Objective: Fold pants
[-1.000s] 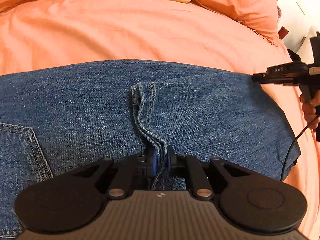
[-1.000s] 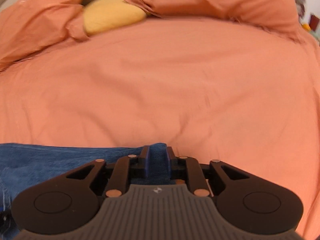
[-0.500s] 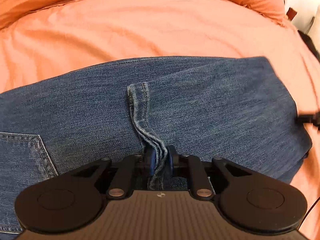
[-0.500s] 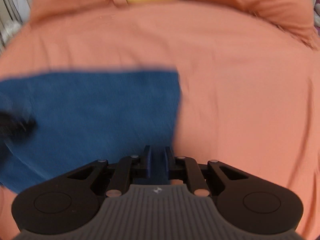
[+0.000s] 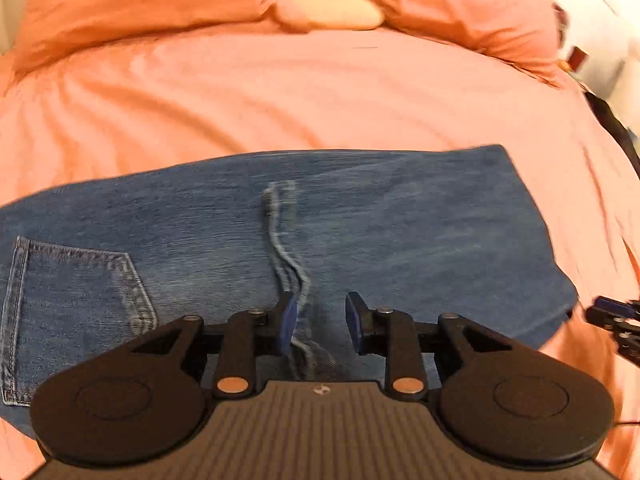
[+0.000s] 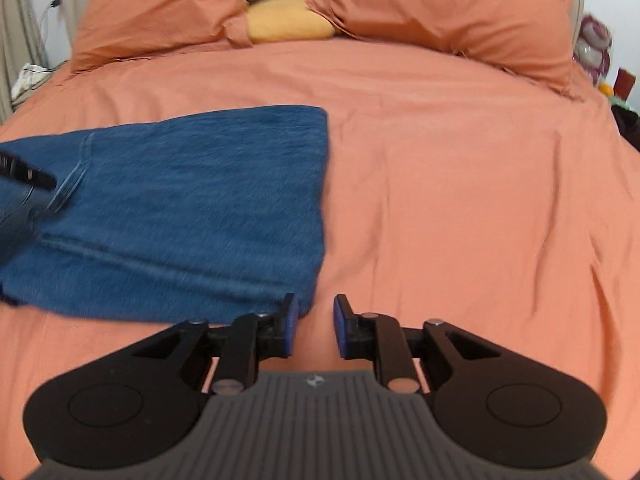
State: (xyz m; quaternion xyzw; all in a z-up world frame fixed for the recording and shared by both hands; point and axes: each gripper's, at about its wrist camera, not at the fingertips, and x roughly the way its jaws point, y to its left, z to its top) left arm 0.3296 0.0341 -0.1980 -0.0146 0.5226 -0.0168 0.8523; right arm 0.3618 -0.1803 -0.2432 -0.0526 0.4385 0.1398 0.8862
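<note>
While my left gripper (image 5: pixel 318 322) hangs over the folded jeans (image 5: pixel 360 232), its jaws are spreading apart and the blue pads (image 5: pixel 287 320) no longer press on anything; the stitched hem edge (image 5: pixel 286 240) of the trouser leg runs up from between them, lying loose on the denim with a clear gap on its right side. From this wrist I see the jeans spread across the near half of an orange bedspread (image 5: pixel 320 92), a back pocket (image 5: pixel 76 304) at the left and the folded end at the right, where the tip of my other tool just shows at the picture's edge. My right gripper (image 6: pixel 314 326) is also opening, and nothing sits between its jaws: only bedspread (image 6: pixel 460 184) shows in the gap. Its left pad (image 6: pixel 290 320) stands just at the near right corner of the jeans (image 6: pixel 192 200), whether touching or not I cannot tell. In that view the denim lies as a flat, roughly rectangular bundle on the left half of the bed, its right edge straight. At the far left edge a blurred dark shape overlaps the denim. Beyond, two orange pillows (image 6: pixel 448 12) lean at the headboard with a yellow cushion (image 6: pixel 290 20) tucked between them.
</note>
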